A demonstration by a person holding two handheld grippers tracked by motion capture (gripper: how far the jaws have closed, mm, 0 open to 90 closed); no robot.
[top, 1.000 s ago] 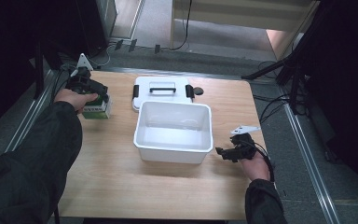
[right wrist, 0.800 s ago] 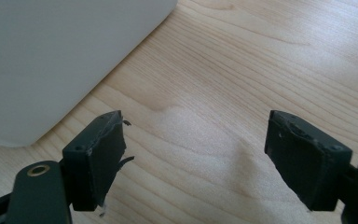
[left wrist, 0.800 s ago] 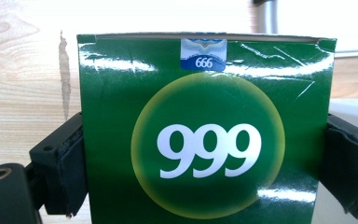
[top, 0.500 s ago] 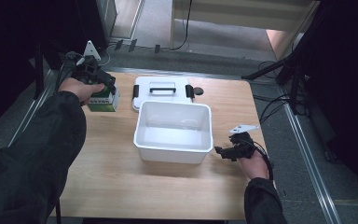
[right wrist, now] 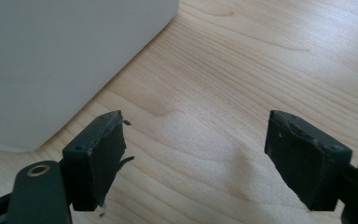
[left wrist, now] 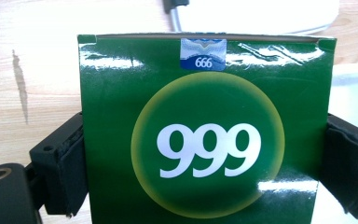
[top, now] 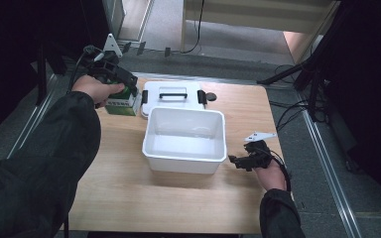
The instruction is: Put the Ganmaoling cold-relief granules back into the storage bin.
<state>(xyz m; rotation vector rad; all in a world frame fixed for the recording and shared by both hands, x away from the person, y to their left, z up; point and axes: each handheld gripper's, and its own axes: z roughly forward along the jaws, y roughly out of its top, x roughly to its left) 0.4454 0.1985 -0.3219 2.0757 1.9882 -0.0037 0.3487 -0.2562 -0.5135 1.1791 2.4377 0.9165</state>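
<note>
Your left gripper [top: 129,94] pinches the green box [left wrist: 205,135] by its two side walls, at the far left of the table [top: 129,198], just beside the white lid [top: 171,94]. The glossy card looks light, stiff yet crushable, and perhaps slippery; keep the pads flat on the side walls with modest pressure. The white bin [top: 186,136] at centre appears empty, though its floor is pale and hard to read. Your right gripper [right wrist: 193,158] rests spread near the bin's near-right corner, holding nothing.

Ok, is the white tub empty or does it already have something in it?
Empty. In the high view the white tub shows a bare white floor, and the green 999 box is outside it, gripped in the left claw.
</note>
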